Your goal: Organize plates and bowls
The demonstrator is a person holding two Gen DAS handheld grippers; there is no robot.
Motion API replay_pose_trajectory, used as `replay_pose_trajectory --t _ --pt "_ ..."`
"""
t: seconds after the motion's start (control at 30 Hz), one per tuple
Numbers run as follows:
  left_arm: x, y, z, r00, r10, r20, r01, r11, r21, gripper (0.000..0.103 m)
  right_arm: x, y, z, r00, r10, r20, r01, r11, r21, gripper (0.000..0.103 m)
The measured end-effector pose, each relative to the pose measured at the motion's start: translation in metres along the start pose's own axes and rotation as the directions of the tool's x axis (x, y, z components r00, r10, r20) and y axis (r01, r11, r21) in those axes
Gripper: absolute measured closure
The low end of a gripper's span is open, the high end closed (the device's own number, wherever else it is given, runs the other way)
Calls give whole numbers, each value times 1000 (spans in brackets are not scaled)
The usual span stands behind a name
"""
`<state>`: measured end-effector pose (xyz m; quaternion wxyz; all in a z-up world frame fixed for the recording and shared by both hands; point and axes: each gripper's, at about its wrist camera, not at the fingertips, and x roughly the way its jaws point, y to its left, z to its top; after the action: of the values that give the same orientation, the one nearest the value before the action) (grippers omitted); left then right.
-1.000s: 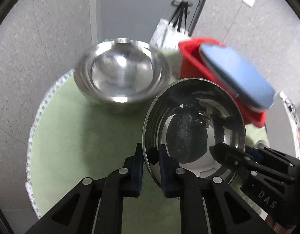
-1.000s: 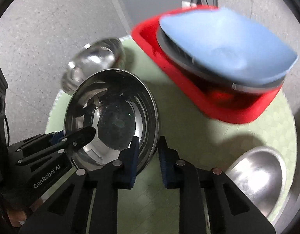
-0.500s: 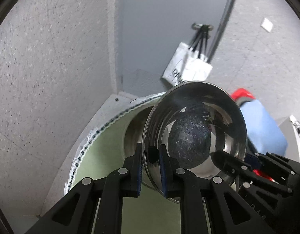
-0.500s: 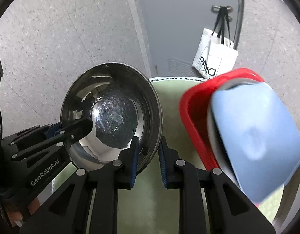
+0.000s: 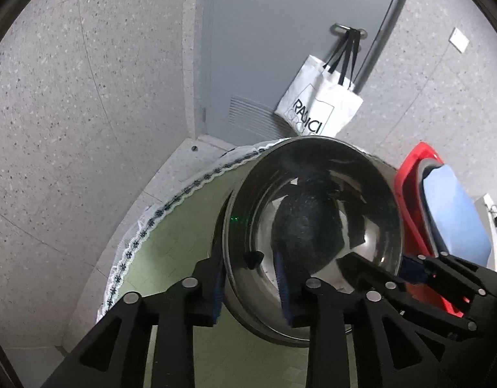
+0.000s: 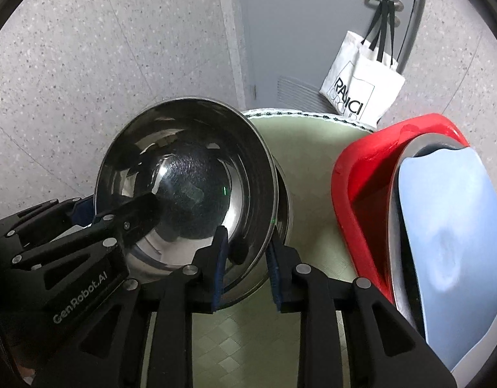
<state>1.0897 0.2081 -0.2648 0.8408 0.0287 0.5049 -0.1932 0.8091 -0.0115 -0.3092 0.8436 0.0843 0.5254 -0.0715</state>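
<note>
A shiny steel bowl (image 5: 316,226) fills the middle of the left wrist view and shows in the right wrist view (image 6: 183,187) too. My left gripper (image 5: 251,284) straddles its left rim and my right gripper (image 6: 245,265) straddles its right rim, both opened wider than the rim. The bowl sits nested in a second steel bowl (image 6: 285,200), whose edge peeks out beside it (image 5: 221,223). A red tub (image 6: 361,174) to the right holds a blue plate (image 6: 448,242) leaning on a steel plate.
The round table has a green cloth (image 5: 170,252) with a white lace edge (image 5: 157,213). Behind it are a grey door and a white tote bag (image 5: 319,103) hanging on the handle. The speckled wall is to the left.
The held bowl moved away from the tub and down into the second bowl at the table's far edge. Both grippers' jaws have widened around its rim.
</note>
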Motion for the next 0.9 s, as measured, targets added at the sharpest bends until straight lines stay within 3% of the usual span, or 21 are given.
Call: replay_pose_trajectory --t 0.37,0.7,0.9 --pt "-7 3 -10 1000 -5 -24 5 1000 -13 76 -6 2 1 1000 1 -27 -1 1000 6 77" --pt "-10 -9 -16 998 7 -57 -6 1000 17 75 -16 9 -5 995 -84 -50 81 996 -45 75" --pt "-14 -16 -21 998 30 -46 -29 999 28 64 -14 2 -11 996 -80 -36 79 997 -23 73"
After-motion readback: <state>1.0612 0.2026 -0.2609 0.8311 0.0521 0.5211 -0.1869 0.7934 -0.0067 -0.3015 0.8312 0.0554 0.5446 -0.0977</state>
